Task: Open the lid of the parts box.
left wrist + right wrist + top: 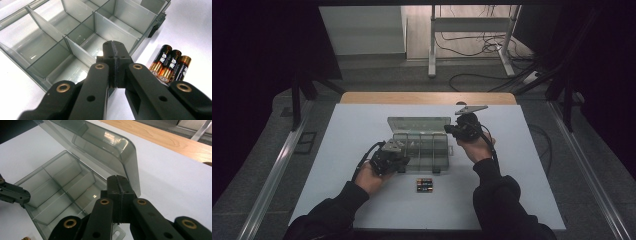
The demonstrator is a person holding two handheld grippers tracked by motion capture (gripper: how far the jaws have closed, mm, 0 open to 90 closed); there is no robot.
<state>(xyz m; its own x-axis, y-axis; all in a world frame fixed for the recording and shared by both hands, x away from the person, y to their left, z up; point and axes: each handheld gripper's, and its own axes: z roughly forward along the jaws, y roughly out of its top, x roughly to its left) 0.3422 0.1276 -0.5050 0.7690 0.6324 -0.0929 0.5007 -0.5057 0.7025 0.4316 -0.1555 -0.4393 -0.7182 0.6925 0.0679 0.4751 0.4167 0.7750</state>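
A clear, grey-tinted plastic organizer box (421, 147) sits on the white counter (342, 150), roughly midway between the left and right edges and a little toward the far edge. Its hinged lid (418, 123) is open and stands tilted up along the far side of the box. In the left hand-held gripper view, thin translucent dividers (80, 47) split the interior into several rectangular compartments, all of which appear empty, and a dark latch (157, 25) sits on the outer wall. In the right hand-held gripper view the lid (105, 147) shows rounded corners and a raised inner panel.

A small group of batteries (424, 185) lies on the counter just beside the near wall of the box, toward the near edge. The left hand-held gripper view shows three black-and-gold cells (170, 65) side by side, touching one another.

The left hand-held gripper (388, 159) is at the near left corner of the box, its jaws pressed together and holding nothing. The right hand-held gripper (458, 131) is at the far right corner of the box, beside the open lid, its jaws likewise pressed together and empty.
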